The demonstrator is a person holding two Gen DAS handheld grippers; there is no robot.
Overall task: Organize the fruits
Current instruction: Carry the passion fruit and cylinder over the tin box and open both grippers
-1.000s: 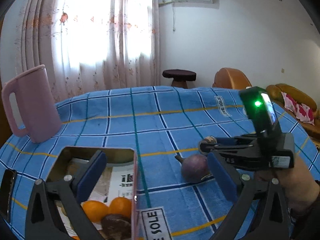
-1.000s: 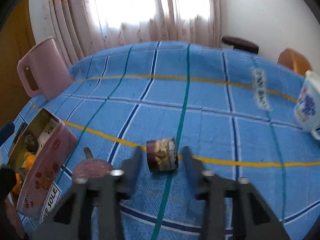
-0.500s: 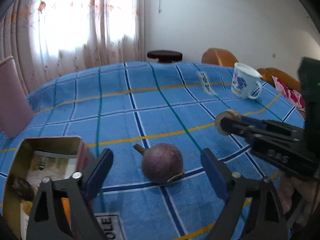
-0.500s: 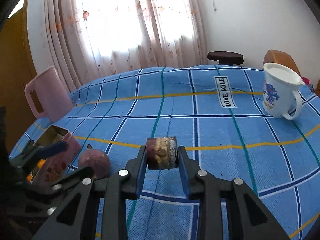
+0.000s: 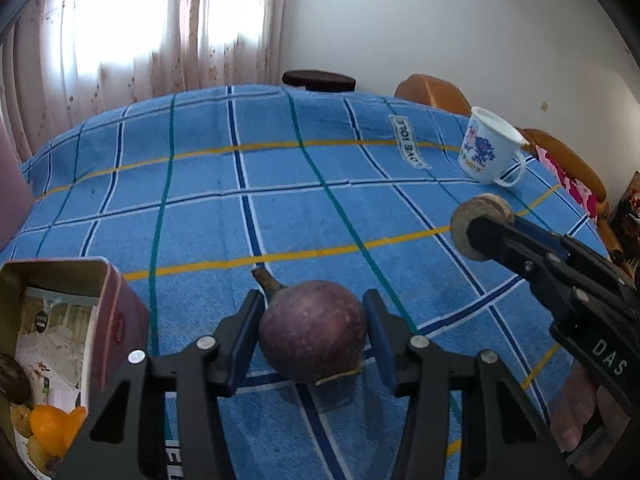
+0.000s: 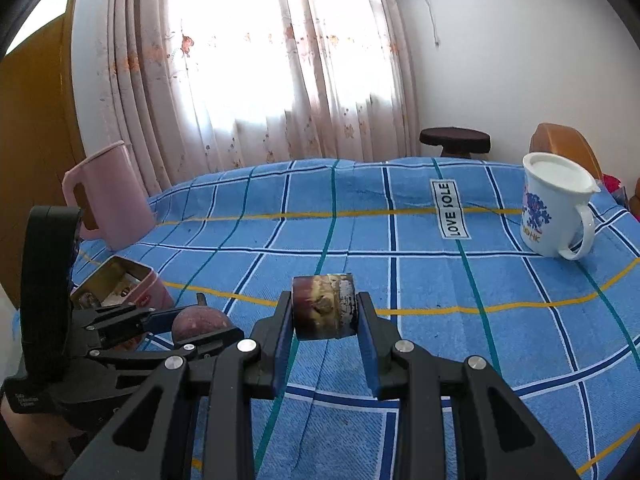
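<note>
the left gripper [image 5: 314, 330] has just been closing its jaws around a round purple fruit [image 5: 312, 336] that sits on the blue checked tablecloth [image 5: 280, 208]; the blue pads [image 5: 378, 336] stand right at its two sides, though whether they already press on it cannot be told. the fruit's short stem points away toward the far edge of the tabletop. close to the fruit, at the near left corner, stands an open pink tin [image 5: 116, 320] lined with printed paper, holding orange fruits [image 5: 52, 426] and a dark one [image 5: 12, 376]. the right gripper [image 6: 324, 312] is clamped on a short brown cylinder-shaped piece [image 6: 323, 306], held clear above the cloth, its cut end facing sideways. a white mug [image 6: 556, 210] with a blue print stands near the far right edge, and a pink jug [image 6: 106, 196] stands at the far left edge by the curtain [image 6: 260, 60]. a white label reading "love sole" [image 6: 450, 208] lies flat on the cloth beside the mug.
</note>
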